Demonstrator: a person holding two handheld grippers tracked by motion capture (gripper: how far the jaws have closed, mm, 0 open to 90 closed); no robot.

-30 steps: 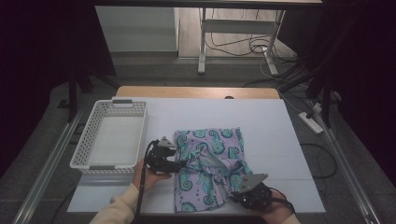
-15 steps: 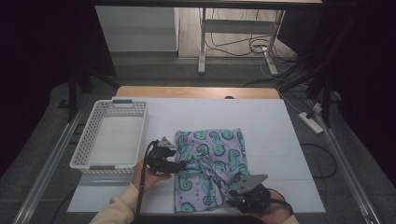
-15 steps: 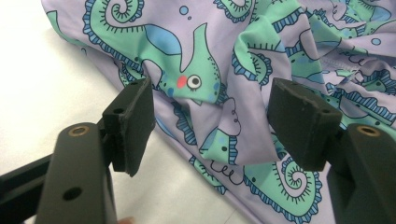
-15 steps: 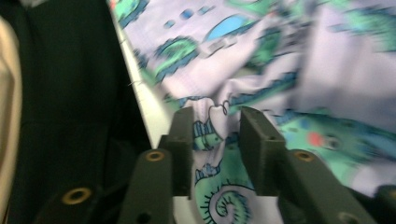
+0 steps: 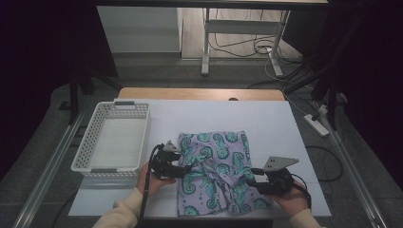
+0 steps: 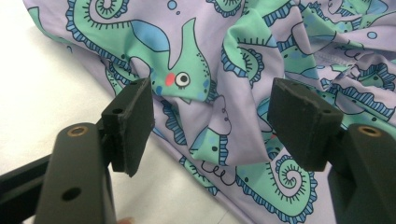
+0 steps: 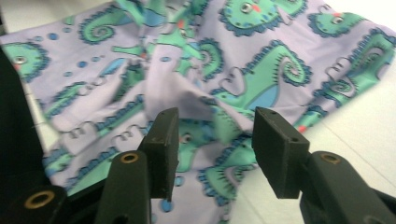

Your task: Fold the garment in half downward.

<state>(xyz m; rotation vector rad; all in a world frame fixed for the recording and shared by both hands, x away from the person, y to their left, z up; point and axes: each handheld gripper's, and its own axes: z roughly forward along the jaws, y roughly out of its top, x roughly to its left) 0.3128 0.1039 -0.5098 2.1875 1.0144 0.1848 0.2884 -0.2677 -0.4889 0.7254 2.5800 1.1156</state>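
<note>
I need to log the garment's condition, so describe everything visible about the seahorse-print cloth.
The seahorse-print cloth is a thin, stretchy-looking lilac fabric printed with green and blue seahorses. It lies roughly folded and rumpled on the white table, with creases bunched near its middle, to the right of the white basket. The left tool sits at its left edge with jaws apart, fabric between them but not pinched. The right tool, at the lower right edge, has just been opening, and its jaws hold nothing.

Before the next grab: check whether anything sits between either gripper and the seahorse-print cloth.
Nothing visible does. The left gripper has its jaws open right over the cloth at its left edge. The right gripper's jaws have just been opening, with nothing pinched between them, above the cloth's right edge. The white basket stands off to the side.
</note>
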